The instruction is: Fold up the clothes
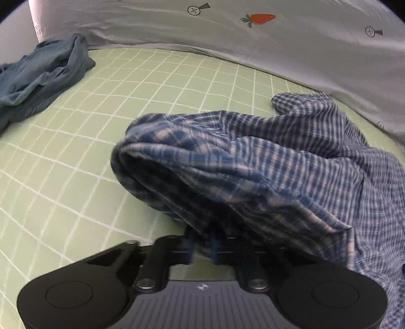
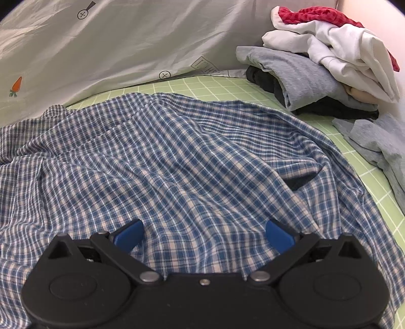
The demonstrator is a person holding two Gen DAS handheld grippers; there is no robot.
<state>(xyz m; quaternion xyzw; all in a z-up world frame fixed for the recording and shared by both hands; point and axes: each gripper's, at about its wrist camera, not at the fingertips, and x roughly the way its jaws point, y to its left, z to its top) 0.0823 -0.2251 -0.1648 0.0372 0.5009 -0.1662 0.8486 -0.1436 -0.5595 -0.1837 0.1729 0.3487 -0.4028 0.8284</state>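
Here the left tool point(image 1: 202, 246) pinches the plaid shirt point(image 2: 177, 162), lying lengthwise left-right; the right tool point(image 2: 203, 234) is spread.

Left wrist view close above the green grid sheet point(image 1: 177, 83), tilted steeply down at bunched plaid shirt point(image 1: 253, 164), slightly blurred, right wrist view low over that shirt point(image 2: 177, 157), facing the white patterned cover point(image 2: 126, 45), both sharing shirt, sheet, probably the same cover

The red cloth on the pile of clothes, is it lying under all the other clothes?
No, the red cloth sits at the very top of the pile, above the white garment and the grey folded garment.
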